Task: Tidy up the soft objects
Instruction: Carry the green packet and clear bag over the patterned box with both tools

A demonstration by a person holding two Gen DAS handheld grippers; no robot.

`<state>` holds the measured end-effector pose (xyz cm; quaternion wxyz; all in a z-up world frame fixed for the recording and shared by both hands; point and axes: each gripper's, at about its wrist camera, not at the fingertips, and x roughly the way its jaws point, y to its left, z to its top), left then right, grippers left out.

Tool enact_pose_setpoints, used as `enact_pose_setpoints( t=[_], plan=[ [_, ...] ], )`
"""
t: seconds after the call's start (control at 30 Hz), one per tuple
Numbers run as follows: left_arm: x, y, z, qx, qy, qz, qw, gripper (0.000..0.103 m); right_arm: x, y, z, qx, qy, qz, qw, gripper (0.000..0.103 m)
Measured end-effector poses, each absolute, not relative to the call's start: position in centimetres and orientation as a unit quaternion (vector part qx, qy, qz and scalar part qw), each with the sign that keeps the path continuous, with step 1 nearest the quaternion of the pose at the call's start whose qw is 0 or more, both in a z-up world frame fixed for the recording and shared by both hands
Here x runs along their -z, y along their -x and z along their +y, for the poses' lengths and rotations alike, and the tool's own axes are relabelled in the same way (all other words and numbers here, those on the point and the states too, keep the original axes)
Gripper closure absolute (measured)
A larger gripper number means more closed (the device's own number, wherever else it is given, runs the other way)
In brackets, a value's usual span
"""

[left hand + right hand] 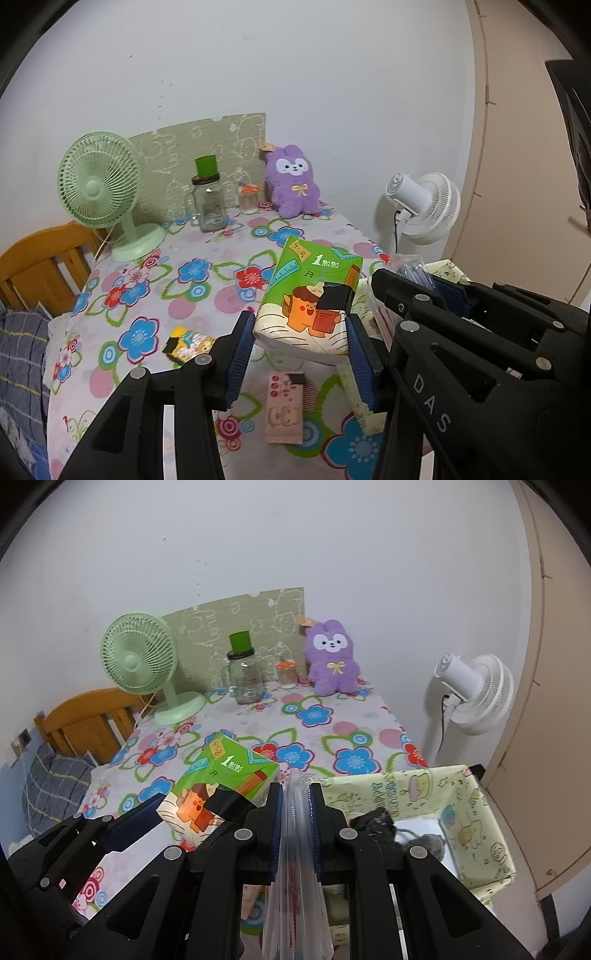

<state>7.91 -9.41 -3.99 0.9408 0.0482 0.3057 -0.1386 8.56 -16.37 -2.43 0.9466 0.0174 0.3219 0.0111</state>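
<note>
My left gripper (301,334) is shut on a green cartoon-printed tissue pack (314,295) and holds it above the flowered tablecloth (207,280). The pack also shows in the right wrist view (218,790). My right gripper (297,801) is shut on a clear plastic bag (297,867) that hangs down between its fingers. A yellow printed fabric basket (476,812) sits just right of it at the table's right edge, with dark items inside. A purple plush bunny (293,181) sits upright at the back of the table.
A green desk fan (99,188), a glass jar with a green cup on top (208,199) and a small orange-capped jar (249,199) stand at the back. A pink pack (286,410), a small yellow packet (188,345) and a ruler (356,398) lie near the front. A white floor fan (469,690) stands to the right.
</note>
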Motion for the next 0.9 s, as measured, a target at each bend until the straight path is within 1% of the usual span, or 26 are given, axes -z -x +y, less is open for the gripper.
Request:
enact_pose_setpoints(
  t=[0.9],
  plan=[
    [4.5,-9.3,-16.6,0.189,-0.07,0.309,0.929,0.052,2.6,-8.9,-23.5,0.04,-0.038,0.319,0.946,0.086]
  ],
)
